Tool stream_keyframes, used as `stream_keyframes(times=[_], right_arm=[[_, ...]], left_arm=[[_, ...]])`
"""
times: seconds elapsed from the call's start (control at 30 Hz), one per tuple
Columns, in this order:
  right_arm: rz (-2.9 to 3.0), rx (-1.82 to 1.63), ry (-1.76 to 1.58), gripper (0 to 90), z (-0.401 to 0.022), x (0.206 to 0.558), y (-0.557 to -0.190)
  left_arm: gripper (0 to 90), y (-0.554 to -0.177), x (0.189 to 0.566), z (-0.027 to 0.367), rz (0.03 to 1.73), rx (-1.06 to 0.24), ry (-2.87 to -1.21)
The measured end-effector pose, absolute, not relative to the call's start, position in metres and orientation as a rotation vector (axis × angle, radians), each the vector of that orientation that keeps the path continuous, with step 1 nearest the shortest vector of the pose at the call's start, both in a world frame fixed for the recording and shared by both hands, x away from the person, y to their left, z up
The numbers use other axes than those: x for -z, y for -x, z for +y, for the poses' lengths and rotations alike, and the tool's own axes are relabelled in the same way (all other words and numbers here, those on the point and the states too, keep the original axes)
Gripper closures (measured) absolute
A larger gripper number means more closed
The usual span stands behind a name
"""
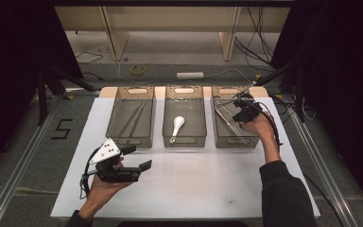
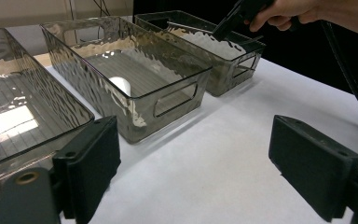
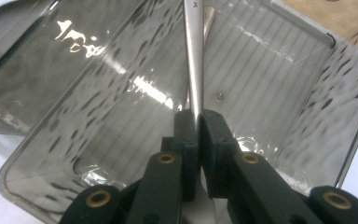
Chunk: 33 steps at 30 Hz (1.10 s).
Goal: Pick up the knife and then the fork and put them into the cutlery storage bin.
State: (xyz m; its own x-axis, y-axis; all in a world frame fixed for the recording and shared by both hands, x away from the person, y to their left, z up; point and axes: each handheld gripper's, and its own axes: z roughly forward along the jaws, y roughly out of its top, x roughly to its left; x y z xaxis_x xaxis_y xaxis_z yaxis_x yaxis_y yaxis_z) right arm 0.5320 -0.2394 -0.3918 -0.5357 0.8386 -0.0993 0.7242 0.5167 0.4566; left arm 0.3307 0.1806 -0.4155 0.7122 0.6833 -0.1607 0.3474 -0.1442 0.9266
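Observation:
Three smoky clear bins stand in a row on the white table. The left bin holds thin metal utensils, and the middle bin holds a white spoon. Over the right bin my right gripper is shut on the slim handle of a silver utensil, which points away into that bin. My left gripper hovers open above the bare table in front of the left bin, nothing between its jaws. From there I see the white spoon in the middle bin.
Past the table's far edge, a roll of tape, a white power strip and loose cables lie on the floor beneath a wooden shelf. Metal rails run along both sides of the table. A cable trails from each gripper.

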Motion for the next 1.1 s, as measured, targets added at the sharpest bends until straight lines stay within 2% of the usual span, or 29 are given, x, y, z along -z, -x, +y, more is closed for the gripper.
stream_keyframes(times=[0.37, 0.5, 0.77, 1.1], right_arm=[[2.44, -0.489, -1.342, 84.4, -0.238, 0.401, -0.536], [2.456, -0.511, -1.344, 74.3, -0.235, 0.403, -0.537], [2.43, -0.565, -1.342, 65.2, -0.237, 0.394, -0.532], [2.38, -0.834, -1.306, 47.2, -0.234, 0.375, -0.508]], left_arm=[[15.9, -0.33, 0.415, 0.18, 0.821, -0.357, -1.75], [15.9, -0.33, 0.415, 0.18, 0.821, -0.357, -1.751], [15.9, -0.33, 0.415, 0.18, 0.821, -0.358, -1.749], [15.9, -0.33, 0.415, 0.18, 0.822, -0.358, -1.75]])
